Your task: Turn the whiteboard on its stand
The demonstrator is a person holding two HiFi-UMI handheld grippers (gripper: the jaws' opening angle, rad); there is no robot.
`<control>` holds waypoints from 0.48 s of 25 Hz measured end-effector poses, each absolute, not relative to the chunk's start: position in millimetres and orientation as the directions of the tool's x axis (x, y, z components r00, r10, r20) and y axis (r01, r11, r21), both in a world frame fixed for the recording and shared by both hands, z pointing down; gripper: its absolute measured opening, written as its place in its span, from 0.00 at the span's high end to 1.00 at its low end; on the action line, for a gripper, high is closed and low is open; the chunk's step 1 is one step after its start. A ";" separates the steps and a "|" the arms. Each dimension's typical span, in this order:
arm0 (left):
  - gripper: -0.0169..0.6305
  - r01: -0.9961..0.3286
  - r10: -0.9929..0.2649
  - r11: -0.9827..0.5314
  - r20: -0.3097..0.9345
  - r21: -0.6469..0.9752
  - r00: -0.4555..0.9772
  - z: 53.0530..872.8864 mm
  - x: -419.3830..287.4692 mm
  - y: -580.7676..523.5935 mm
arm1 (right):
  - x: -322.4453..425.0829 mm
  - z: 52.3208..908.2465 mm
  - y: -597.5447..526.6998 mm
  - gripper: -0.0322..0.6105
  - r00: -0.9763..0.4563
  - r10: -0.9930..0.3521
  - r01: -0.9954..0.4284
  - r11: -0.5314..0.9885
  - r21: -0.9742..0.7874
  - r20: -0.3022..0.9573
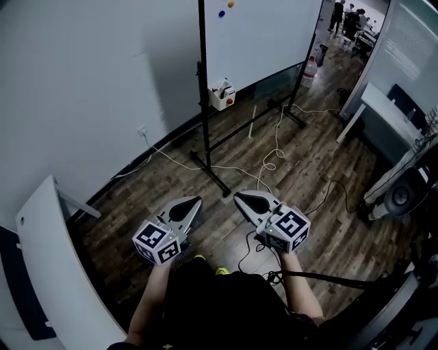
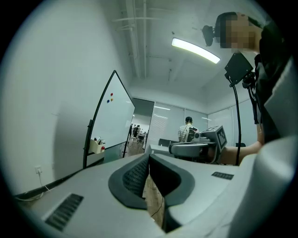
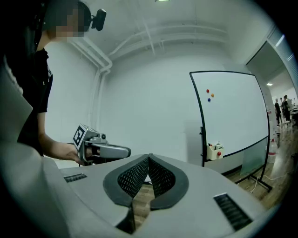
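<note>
- Head view: the whiteboard (image 1: 263,34) stands upright on its black stand (image 1: 203,109) at the far edge of the wooden floor (image 1: 321,171), close to the white wall (image 1: 82,82) and well apart from both grippers.
- The left gripper (image 1: 197,201) is held level over the near part of the floor. Its fingers are pressed together at the tips with nothing between them.
- The right gripper (image 1: 237,196) is just beside it, also level, its fingers closed tip to tip and empty.
- A small white box (image 1: 222,94) hangs on the stand's left post, below the board's lower left corner.
- A blue magnet (image 1: 221,13) and an orange magnet (image 1: 230,3) sit near the board's left edge.
- A white cable (image 1: 274,147) trails across the floor between the stand's feet.
</note>
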State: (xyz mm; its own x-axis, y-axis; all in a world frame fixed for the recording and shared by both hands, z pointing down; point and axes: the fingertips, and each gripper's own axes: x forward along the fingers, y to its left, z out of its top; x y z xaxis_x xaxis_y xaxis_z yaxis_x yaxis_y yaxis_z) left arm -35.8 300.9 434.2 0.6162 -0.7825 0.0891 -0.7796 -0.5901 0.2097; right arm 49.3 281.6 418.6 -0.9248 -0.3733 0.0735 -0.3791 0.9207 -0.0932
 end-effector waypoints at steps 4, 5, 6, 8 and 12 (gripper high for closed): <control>0.95 -0.789 -0.794 -0.574 0.088 0.217 0.602 437.1 -47.2 300.7 | 45.8 424.6 278.3 0.96 -0.919 -0.384 -0.392 0.914 -0.108 0.086; 0.95 -0.791 -0.796 -0.571 0.087 0.220 0.599 437.2 -50.2 300.2 | 44.0 425.4 277.3 0.96 -0.918 -0.386 -0.394 0.912 -0.111 0.089; 0.95 -0.792 -0.797 -0.569 0.087 0.224 0.597 437.3 -52.9 299.3 | 41.8 426.4 276.2 0.96 -0.918 -0.387 -0.396 0.911 -0.113 0.092; 0.95 -0.791 -0.797 -0.568 0.088 0.229 0.597 438.3 -58.3 295.5 | 36.5 428.7 273.4 0.96 -0.917 -0.386 -0.396 0.911 -0.115 0.101; 0.95 -0.784 -0.794 -0.576 0.072 0.233 0.604 440.7 -68.5 275.3 | 25.7 433.1 261.4 0.96 -0.915 -0.386 -0.398 0.911 -0.106 0.116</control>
